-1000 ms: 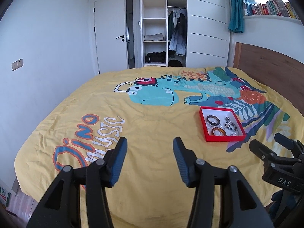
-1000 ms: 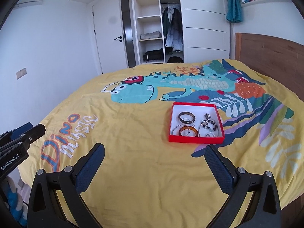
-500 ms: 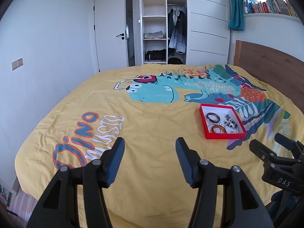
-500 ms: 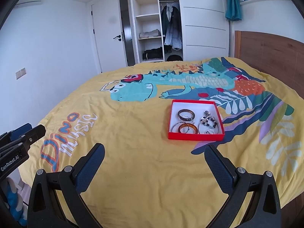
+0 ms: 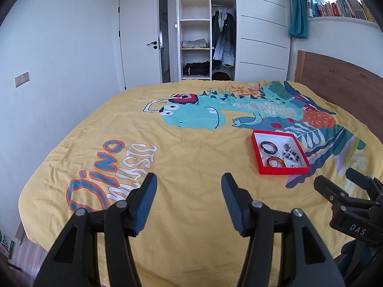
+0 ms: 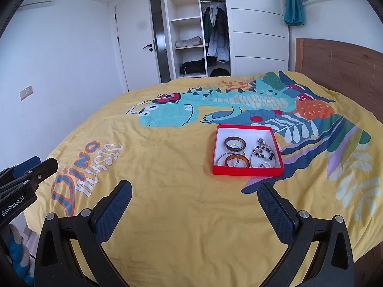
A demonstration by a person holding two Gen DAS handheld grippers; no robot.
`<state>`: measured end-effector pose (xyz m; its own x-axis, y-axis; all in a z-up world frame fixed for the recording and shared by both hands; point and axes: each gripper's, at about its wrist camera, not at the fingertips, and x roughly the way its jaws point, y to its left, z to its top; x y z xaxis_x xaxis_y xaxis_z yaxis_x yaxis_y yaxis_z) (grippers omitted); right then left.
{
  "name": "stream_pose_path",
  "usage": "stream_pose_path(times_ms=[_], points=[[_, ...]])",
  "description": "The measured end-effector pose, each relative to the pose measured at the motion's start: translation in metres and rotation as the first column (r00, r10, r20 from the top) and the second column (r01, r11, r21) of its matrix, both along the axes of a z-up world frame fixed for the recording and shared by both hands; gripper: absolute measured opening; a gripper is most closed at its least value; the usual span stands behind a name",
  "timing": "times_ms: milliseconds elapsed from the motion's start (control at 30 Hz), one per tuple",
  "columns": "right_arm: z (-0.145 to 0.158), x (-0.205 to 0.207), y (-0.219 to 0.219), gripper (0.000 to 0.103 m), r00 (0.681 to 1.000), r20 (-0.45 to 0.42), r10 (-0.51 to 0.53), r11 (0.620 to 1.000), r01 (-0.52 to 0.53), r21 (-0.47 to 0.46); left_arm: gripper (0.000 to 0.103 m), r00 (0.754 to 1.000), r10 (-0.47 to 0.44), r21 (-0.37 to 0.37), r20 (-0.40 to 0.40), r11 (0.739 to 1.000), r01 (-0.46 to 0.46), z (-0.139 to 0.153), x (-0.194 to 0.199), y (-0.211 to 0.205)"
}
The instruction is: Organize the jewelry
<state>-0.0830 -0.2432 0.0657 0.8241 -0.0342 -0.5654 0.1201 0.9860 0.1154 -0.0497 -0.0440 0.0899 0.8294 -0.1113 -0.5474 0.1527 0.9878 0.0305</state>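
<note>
One red tray (image 6: 247,171) sits on the yellow bedspread (image 6: 167,191), holding two dark bangles (image 6: 235,143), one amber bangle (image 6: 237,160) and one beaded bracelet (image 6: 263,153). Left gripper (image 5: 189,186), just widened, and right gripper (image 6: 195,193) both gape empty, short of the tray.

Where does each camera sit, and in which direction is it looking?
Left wrist view: sits on the left claw, looks slightly downward across the yellow bedspread toward the wardrobe; its own open fingers show below, the right claw at the right edge.
Right wrist view: sits on the right claw, faces the same way; its open fingers show below, the left claw at the left edge.
Both views share the red jewelry box, the dinosaur print, the white door and the wooden headboard.
</note>
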Motion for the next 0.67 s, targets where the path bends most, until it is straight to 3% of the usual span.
stream_pose_path(times_ms=[667], points=[[-0.0001,-0.0002,0.0007,0.103,1.0,0.0,-0.001,1.0,0.001,-0.001,0.054,1.0,-0.005,-0.015,-0.02,1.0,0.005,-0.0065,-0.0056,-0.0029]])
